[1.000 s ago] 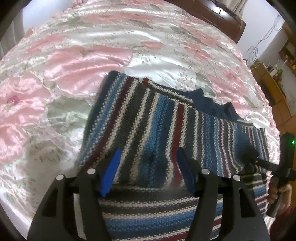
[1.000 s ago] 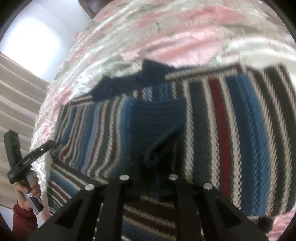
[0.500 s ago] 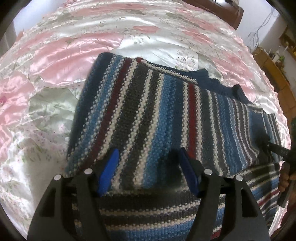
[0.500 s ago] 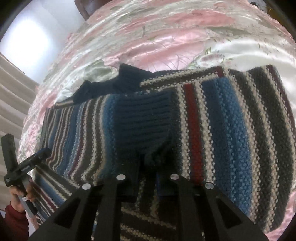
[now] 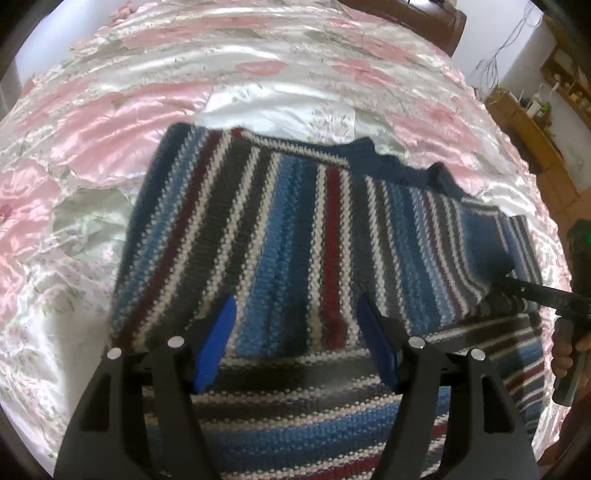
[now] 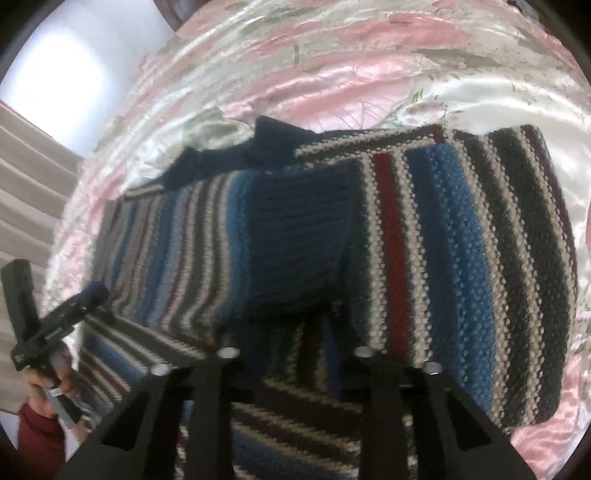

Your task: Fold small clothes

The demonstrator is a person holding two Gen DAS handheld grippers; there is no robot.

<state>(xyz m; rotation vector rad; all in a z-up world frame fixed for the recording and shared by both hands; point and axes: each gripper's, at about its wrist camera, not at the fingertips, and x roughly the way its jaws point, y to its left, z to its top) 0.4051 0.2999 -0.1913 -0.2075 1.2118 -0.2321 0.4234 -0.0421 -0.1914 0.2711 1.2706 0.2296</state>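
A knit sweater (image 5: 295, 229) striped in blue, grey, white and dark red lies on the bed, one part folded over a lower layer whose stripes run crosswise (image 5: 295, 417). My left gripper (image 5: 294, 306) hovers open over the folded edge, blue pads wide apart with nothing between them. In the right wrist view a dark blue ribbed sleeve part (image 6: 295, 236) lies on the sweater (image 6: 461, 240). My right gripper (image 6: 295, 347) stands over its lower end, jaws partly apart, with the lower layer showing through the gap. The left view shows that gripper (image 5: 517, 290) at the fold's right end.
The sweater rests on a shiny pink and white floral bedspread (image 5: 110, 122) that spreads far to the left and back. A dark wooden headboard (image 5: 417, 18) and wooden shelves (image 5: 532, 122) stand beyond the bed. A hand in a red sleeve (image 6: 40, 432) holds the left gripper.
The right gripper's jaws have widened and no longer pinch the dark blue fabric, which now lies on the sweater. Both grippers have shifted slightly over the folded edge; the left stays open.
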